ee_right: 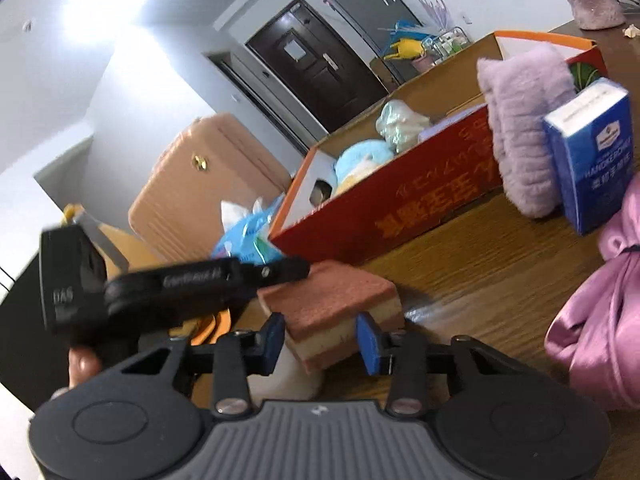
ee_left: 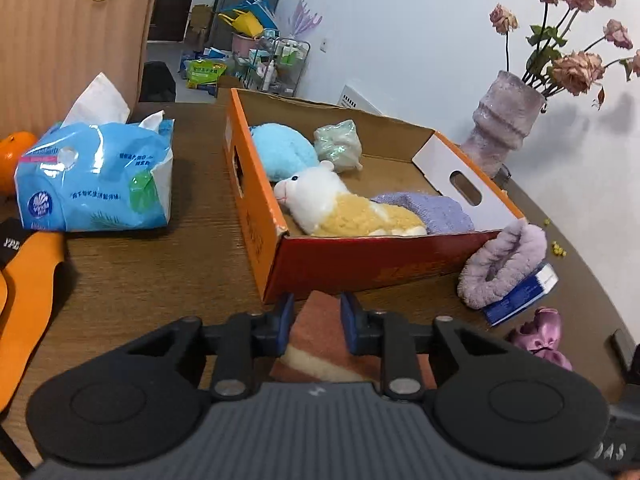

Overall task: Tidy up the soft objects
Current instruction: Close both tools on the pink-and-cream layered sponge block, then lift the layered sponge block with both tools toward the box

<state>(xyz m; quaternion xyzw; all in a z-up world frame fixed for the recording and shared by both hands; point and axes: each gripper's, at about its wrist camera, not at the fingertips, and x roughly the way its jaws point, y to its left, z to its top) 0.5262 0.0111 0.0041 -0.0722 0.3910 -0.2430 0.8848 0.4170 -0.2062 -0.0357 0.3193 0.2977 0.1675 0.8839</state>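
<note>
A pink-and-cream cake-shaped sponge (ee_left: 320, 334) lies on the wooden table in front of an open orange cardboard box (ee_left: 360, 260). My left gripper (ee_left: 318, 308) is shut on the sponge, its jaws pressing both sides. My right gripper (ee_right: 322, 340) is open with the same sponge (ee_right: 332, 304) between its blue pads. The left gripper's body (ee_right: 168, 284) shows in the right wrist view. In the box lie a white-and-yellow plush (ee_left: 344, 208), a blue plush (ee_left: 282, 150), a green soft ball (ee_left: 338, 144) and a purple cloth (ee_left: 432, 210). A lilac fluffy slipper (ee_left: 500, 264) leans on the box.
A blue tissue pack (ee_left: 96, 176) stands left of the box. A blue tissue box (ee_right: 592, 156) and a pink satin bow (ee_right: 600, 312) lie at the right. A vase of dried roses (ee_left: 504, 120) stands behind the box. A chair back (ee_left: 72, 36) is at far left.
</note>
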